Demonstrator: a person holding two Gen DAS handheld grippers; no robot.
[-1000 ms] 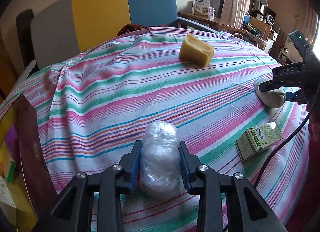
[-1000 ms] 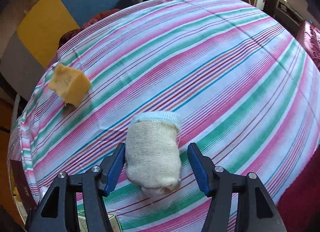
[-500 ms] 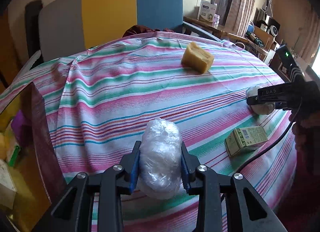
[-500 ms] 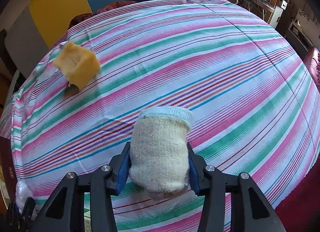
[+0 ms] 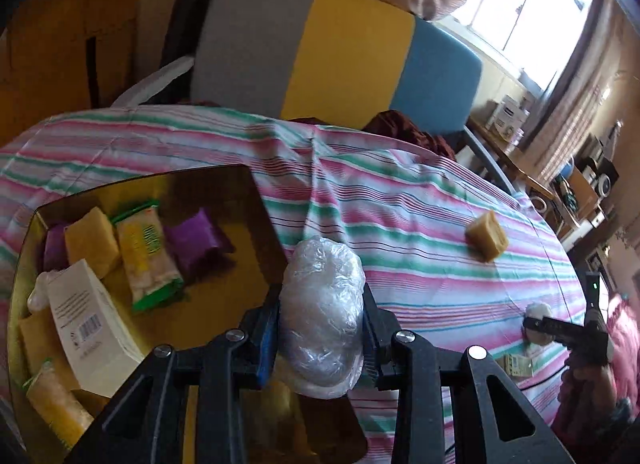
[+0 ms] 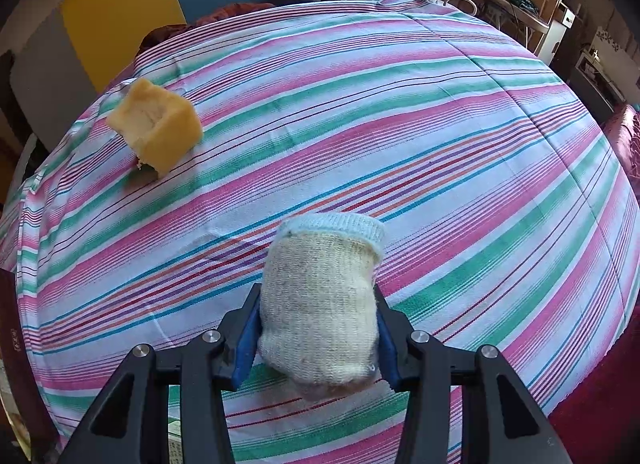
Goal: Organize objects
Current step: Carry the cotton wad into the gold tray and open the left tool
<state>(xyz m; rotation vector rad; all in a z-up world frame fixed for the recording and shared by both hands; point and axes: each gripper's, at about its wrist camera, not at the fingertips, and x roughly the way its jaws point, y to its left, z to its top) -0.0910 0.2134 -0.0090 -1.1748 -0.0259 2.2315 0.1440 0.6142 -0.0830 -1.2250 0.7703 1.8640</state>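
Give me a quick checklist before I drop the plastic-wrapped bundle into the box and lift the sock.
1. Left gripper shut on the plastic-wrapped bundle: ok.
2. Bundle fully over the box: not ok, it hangs at the box's near corner.
3. Free spot inside the box: ok, bare floor beside the purple packet.
4. Right gripper shut on the rolled sock: ok.
5. Sock lifted off the striped tablecloth: cannot tell.
6. Yellow block clear of both grippers: ok.

The box (image 5: pixel 256 200) lies left of the sponge (image 5: pixel 487 242) on the tablecloth (image 5: pixel 400 224).
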